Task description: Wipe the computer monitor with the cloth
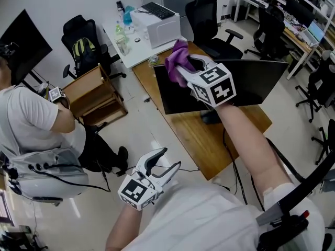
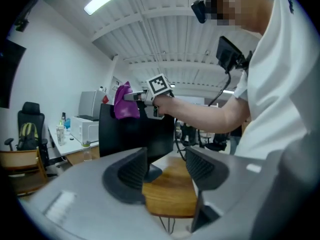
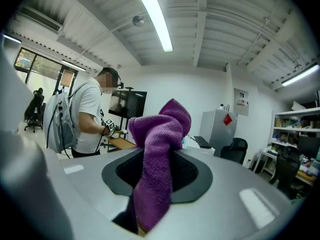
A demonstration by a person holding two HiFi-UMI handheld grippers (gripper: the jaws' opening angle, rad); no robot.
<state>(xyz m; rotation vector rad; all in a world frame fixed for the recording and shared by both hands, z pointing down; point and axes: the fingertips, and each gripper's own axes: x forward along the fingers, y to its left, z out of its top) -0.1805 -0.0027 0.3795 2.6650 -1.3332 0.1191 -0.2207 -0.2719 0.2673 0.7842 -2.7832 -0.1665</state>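
Upper centre: right gripper [image 1: 186, 67] pinches purple terry cloth [image 1: 177, 57] atop black flat monitor [image 1: 251, 82]; next, probably sweep down screen. Left gripper [image 1: 170, 160] wide, empty.

Fuzzy purple terry cloth [image 3: 157, 149], wooden desk [image 1: 193, 135]

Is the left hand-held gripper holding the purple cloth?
No, the left hand-held gripper is open and empty; the purple cloth is pinched in the right hand-held gripper.

An office: swivel chairs [image 1: 207, 14], a keyboard [image 1: 158, 10] and a white table [image 1: 140, 52] beyond the jaws of the right gripper [image 1: 183, 66], a monitor [image 1: 246, 85] on a wooden desk [image 1: 209, 140] just under them, strip lights [image 3: 155, 16] overhead.
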